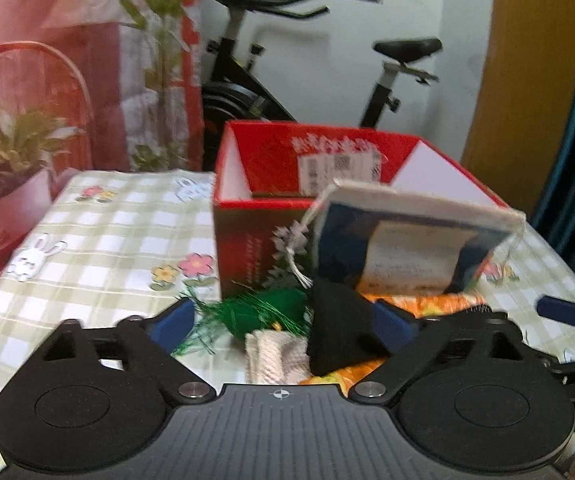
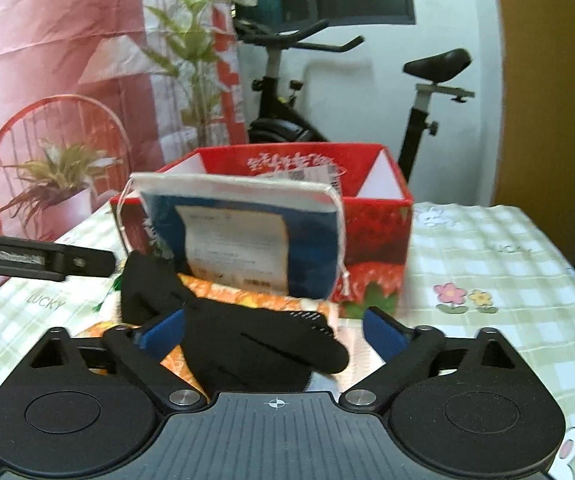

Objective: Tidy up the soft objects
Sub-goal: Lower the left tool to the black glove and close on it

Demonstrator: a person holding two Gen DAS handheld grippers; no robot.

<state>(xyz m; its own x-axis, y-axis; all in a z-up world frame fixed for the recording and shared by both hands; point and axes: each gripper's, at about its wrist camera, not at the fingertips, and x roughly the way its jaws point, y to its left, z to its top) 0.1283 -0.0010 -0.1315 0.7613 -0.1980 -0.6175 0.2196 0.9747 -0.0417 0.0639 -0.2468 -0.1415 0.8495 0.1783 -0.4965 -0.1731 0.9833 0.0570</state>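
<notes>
Underneath everything lies a green-and-white checked tablecloth [image 1: 99,240] printed with flowers and rabbits, covering a table whose far edge meets a pink curtain [image 1: 47,20] at ten o'clock and a white wall at twelve. An exercise bike [image 1: 255,80] stands behind the table at twelve o'clock, a potted plant [image 1: 11,152] inside a red wire chair back at nine, and a yellow-brown door panel [image 1: 527,80] at two. On the cloth, an open red box [image 1: 247,232] sits at twelve o'clock in the left wrist view, its top flaps folded up. Leaning against its front is a blue drawstring pouch [image 1: 407,240] with a white paper label. Just before that the soft things are heaped together: a black glove [image 2: 247,344], a green tinsel tuft [image 1: 263,312], a cream knitted piece [image 1: 275,356] and an orange patterned cloth [image 2: 239,296] beneath them. The left gripper [image 1: 287,324] has its jaws spread wide, gripping nothing, with the tinsel, the knit and part of the glove lying between its blue pads. The right gripper [image 2: 275,332] is likewise wide apart and holds nothing, the glove lying between its pads. Bare cloth runs free at nine o'clock of the box in the left view and at three o'clock in the right view, out to the table's edges.
</notes>
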